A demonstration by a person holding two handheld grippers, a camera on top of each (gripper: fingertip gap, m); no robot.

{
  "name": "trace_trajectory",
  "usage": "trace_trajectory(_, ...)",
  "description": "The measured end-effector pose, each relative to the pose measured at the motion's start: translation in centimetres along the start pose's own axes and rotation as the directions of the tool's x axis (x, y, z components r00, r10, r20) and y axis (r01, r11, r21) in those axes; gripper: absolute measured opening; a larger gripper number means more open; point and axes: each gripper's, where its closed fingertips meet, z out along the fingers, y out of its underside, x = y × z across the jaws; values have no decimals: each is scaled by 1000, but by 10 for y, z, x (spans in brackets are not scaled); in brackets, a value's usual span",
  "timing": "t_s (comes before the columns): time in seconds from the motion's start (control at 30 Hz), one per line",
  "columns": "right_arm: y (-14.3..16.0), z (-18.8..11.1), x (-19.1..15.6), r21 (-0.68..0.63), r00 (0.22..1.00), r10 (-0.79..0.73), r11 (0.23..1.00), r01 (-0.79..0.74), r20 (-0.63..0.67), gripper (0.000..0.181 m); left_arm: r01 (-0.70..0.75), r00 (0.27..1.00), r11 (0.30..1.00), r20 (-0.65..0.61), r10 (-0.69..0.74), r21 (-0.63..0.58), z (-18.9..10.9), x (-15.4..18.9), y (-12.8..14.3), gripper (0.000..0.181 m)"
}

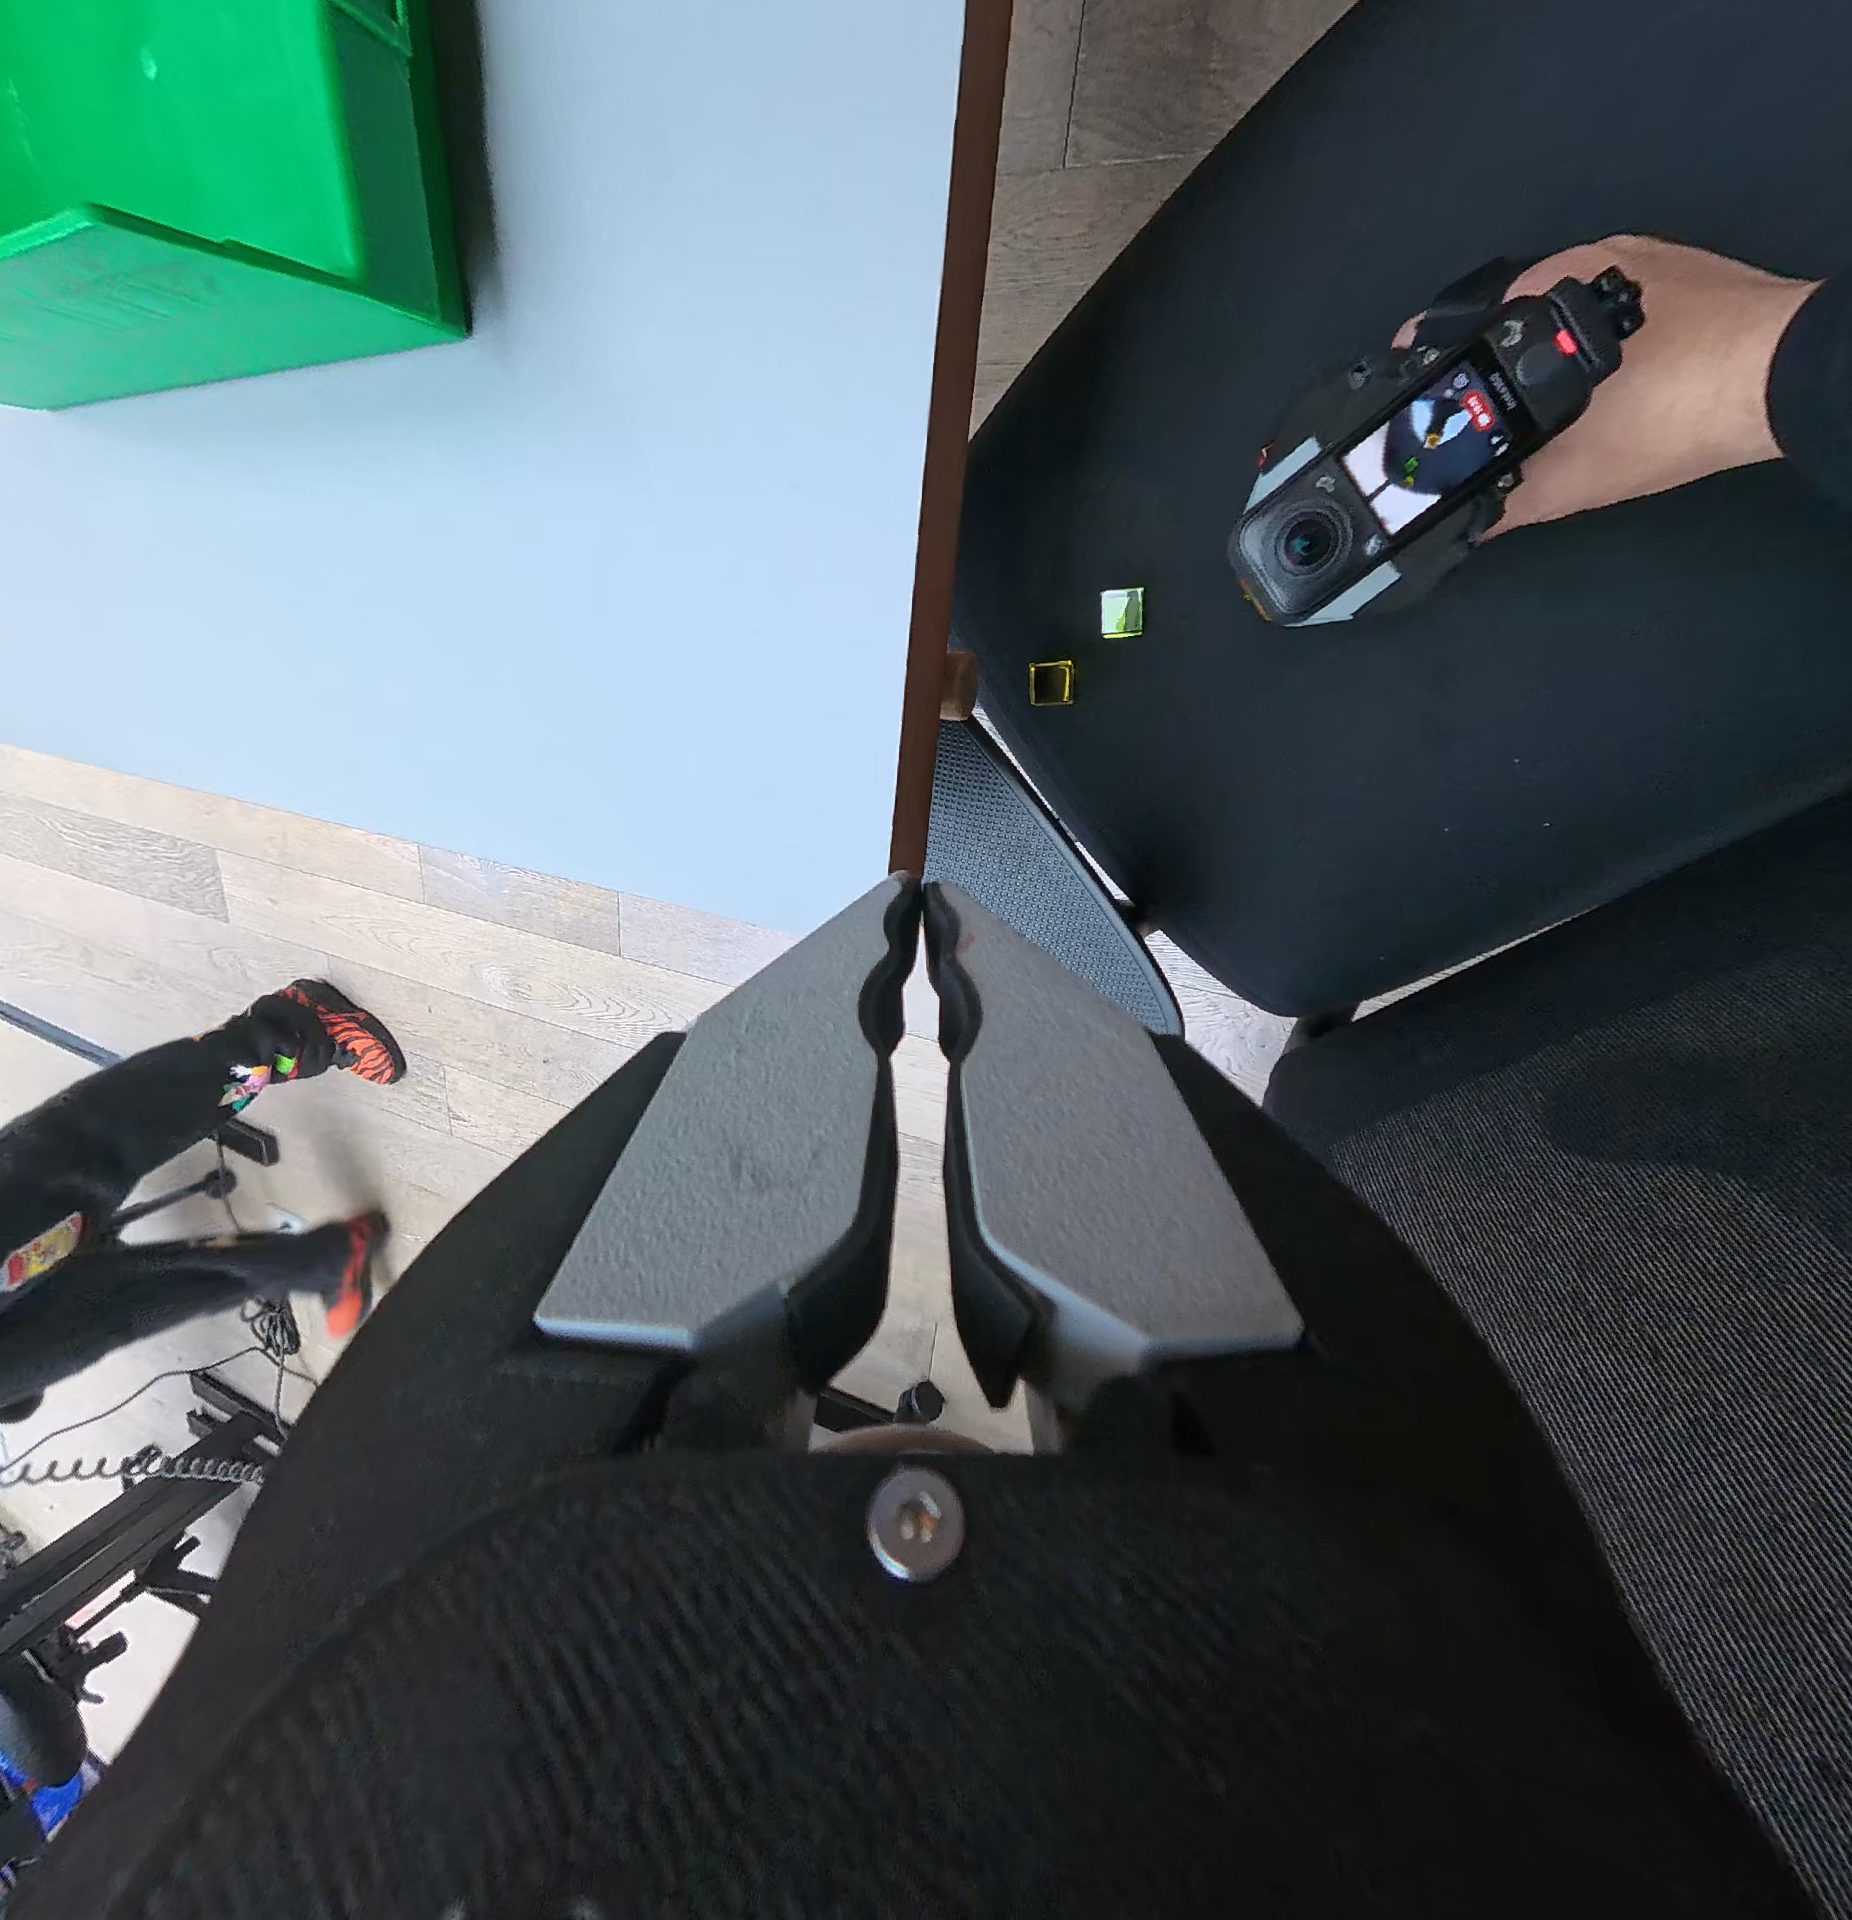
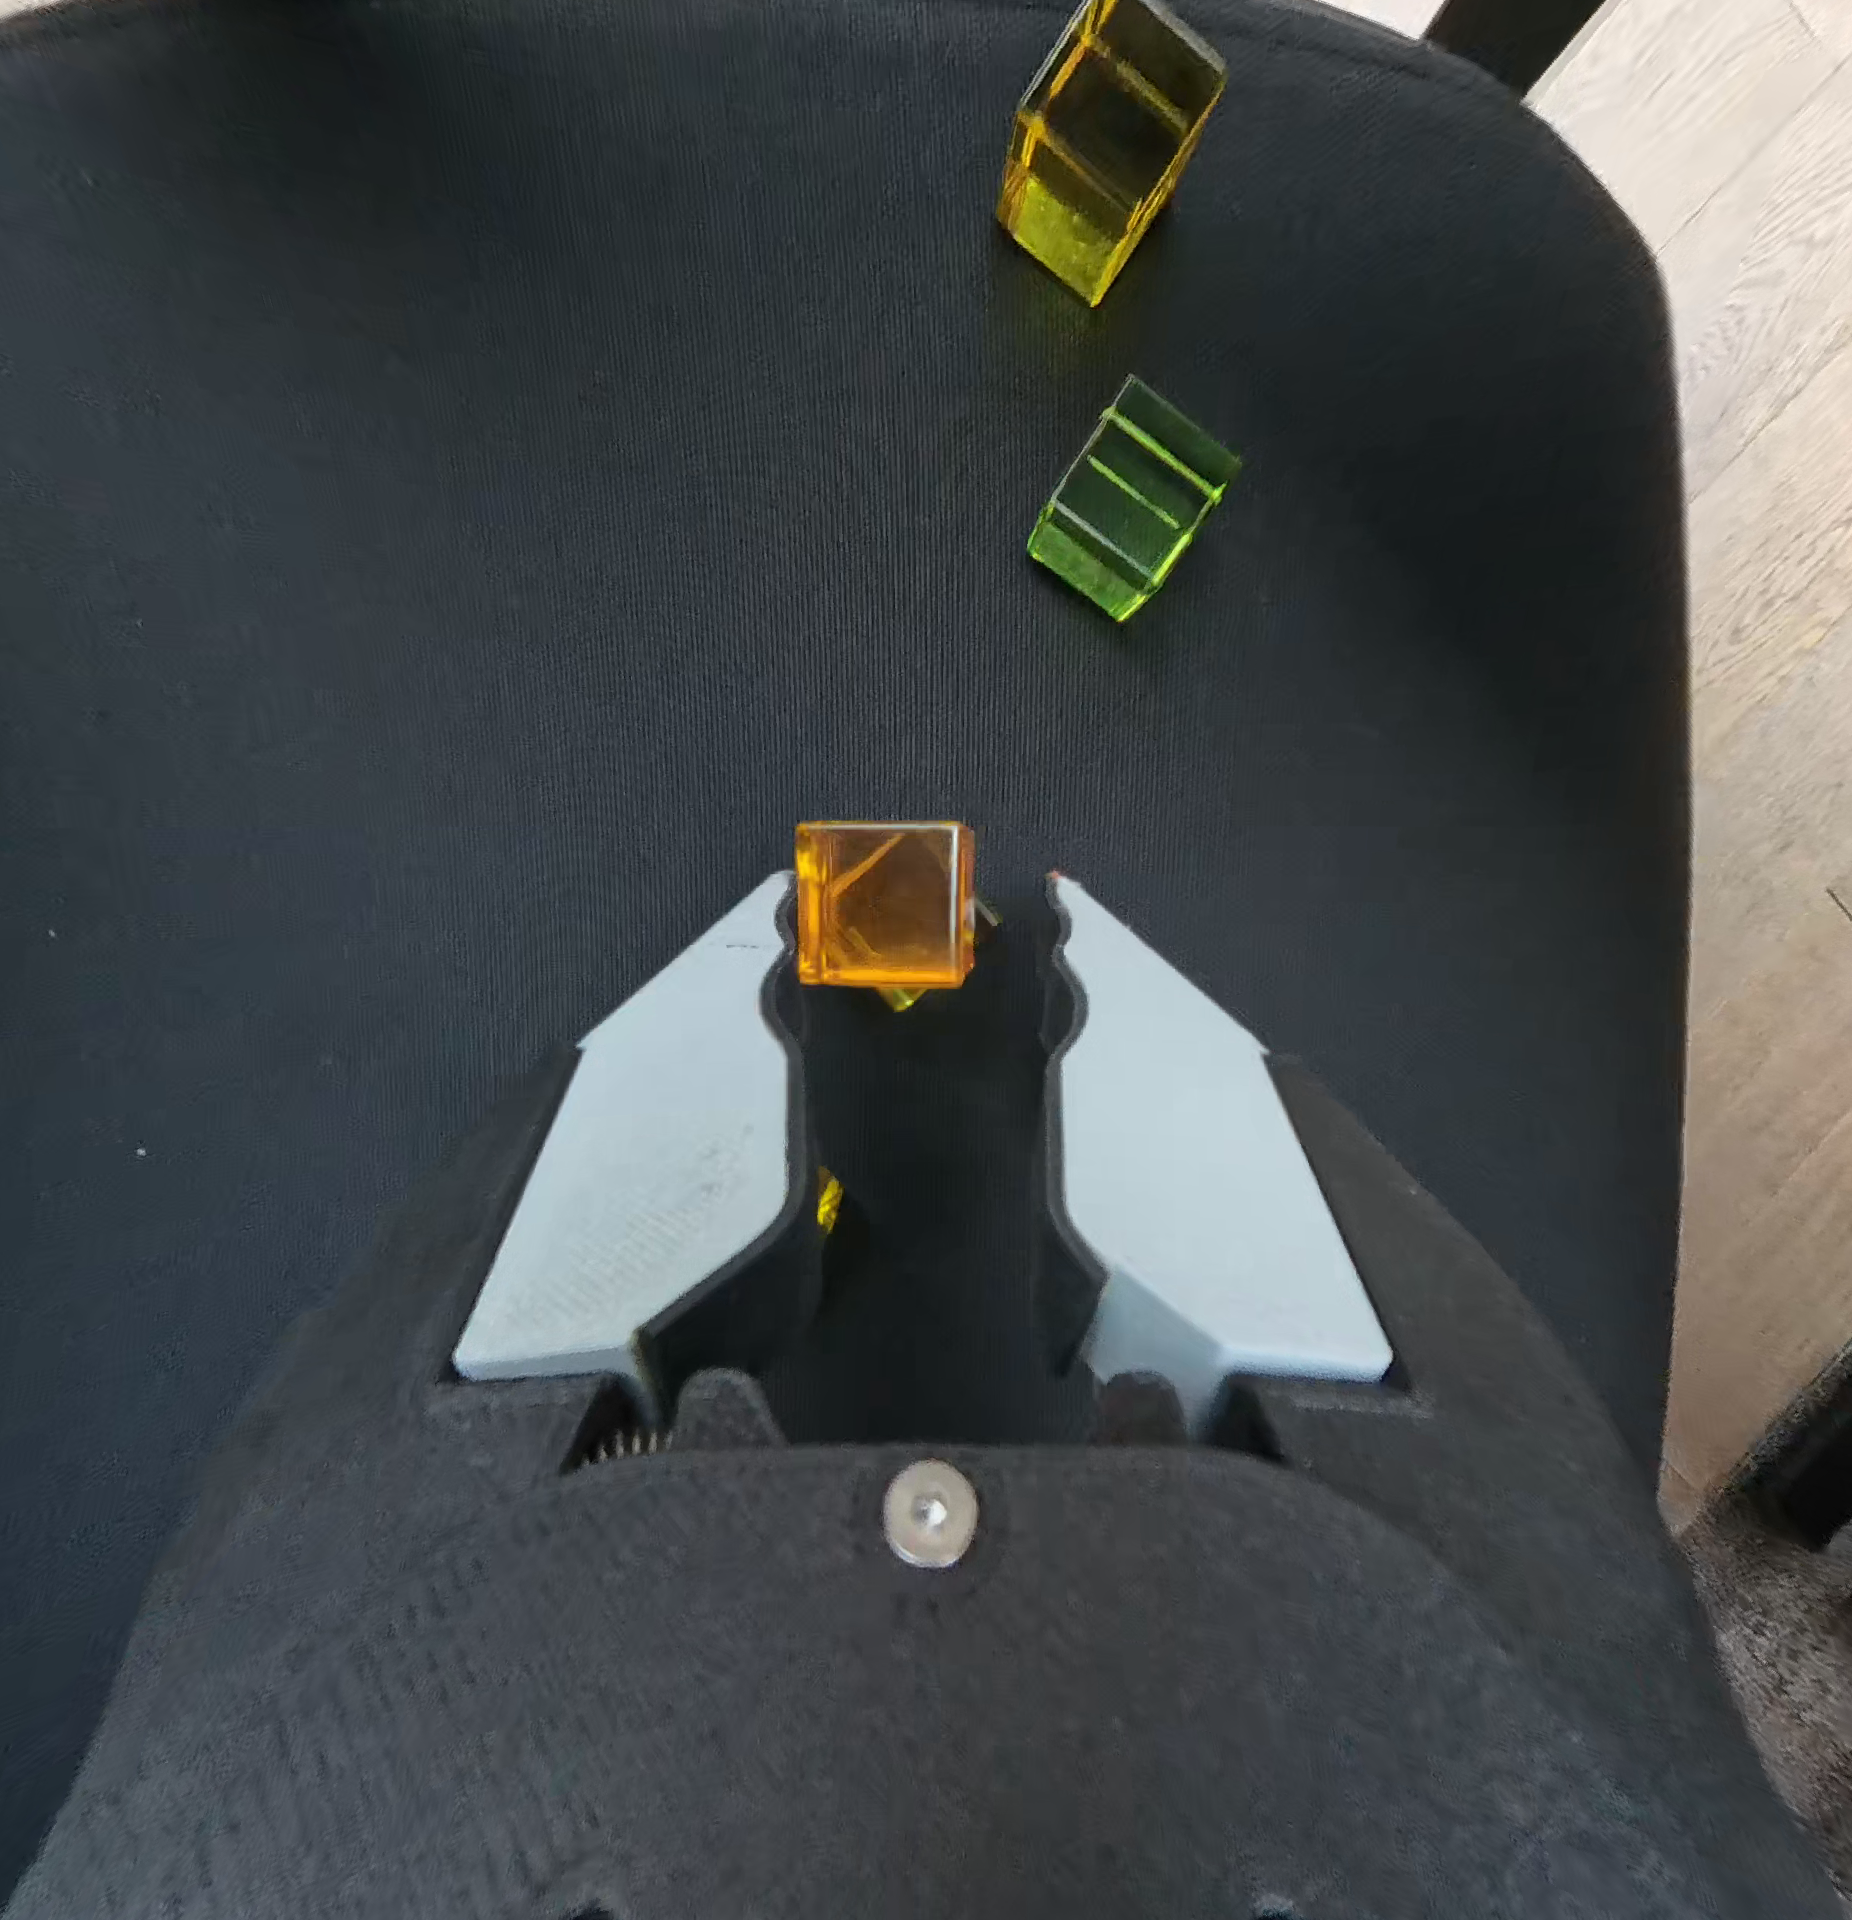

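Room: wood-plank floor (image 1: pixel 548 966), pale blue table top (image 1: pixel 589 520), green bin (image 1: pixel 205 197) upper left.
Surface: black chair seat (image 2: pixel 486 520).
My right gripper (image 2: pixel 920 894): spread wide above the seat, orange cube (image 2: pixel 884 902) against its left fingertip.
My left gripper (image 1: pixel 920 902): closed, empty, off the table's edge.
Blocks: yellow block (image 2: pixel 1109 145), green block (image 2: pixel 1135 499), upper right.

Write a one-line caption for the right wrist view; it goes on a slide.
Open right gripper over a black chair seat, an orange cube by its left fingertip, yellow block and green block beyond.
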Motion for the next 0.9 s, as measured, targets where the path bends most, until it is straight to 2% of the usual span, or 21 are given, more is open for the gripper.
trace_trajectory(0.1,12,5,-3,-65,1000,-27,998,28,11,45,0,1000,1000,1,0,-2,0,0,0,0)
trace_trajectory(0.23,21,3,-2,-75,1000,-13,997,13,7,14,0,1000,1000,1,0,1,-1,0,0,0)
trace_trajectory(0.27,21,2,-2,-69,1000,-5,998,6,7,13,1,1000,1000,0,-1,4,-1,0,-1,0)
trace_trajectory(0.3,21,2,-1,-66,1000,1,998,-1,7,19,3,1000,1000,-1,-3,6,-1,-1,-1,0)
trace_trajectory(0.33,22,2,-1,-70,1000,9,998,-8,7,33,4,1000,1000,-1,-4,7,-2,-1,-2,0)
trace_trajectory(0.37,24,3,-2,-81,1000,14,997,-13,12,37,4,1000,1000,-2,-4,7,-2,-1,-2,0)
trace_trajectory(0.47,23,3,-1,-86,1000,24,996,-23,7,35,3,1000,1000,-5,-3,6,-1,0,-1,0)
trace_trajectory(0.67,10,-5,-10,-20,989,148,989,-148,27,56,6,1000,1000,-6,-6,11,-2,0,-2,0)
trace_trajectory(0.8,8,6,-10,-43,984,175,984,-176,-12,56,6,1000,1000,-7,-6,12,-2,1,-3,0)
trace_trajectory(0.9,8,12,-2,-38,979,197,979,-200,-60,35,-1,1000,1000,-12,1,1,0,3,0,0)
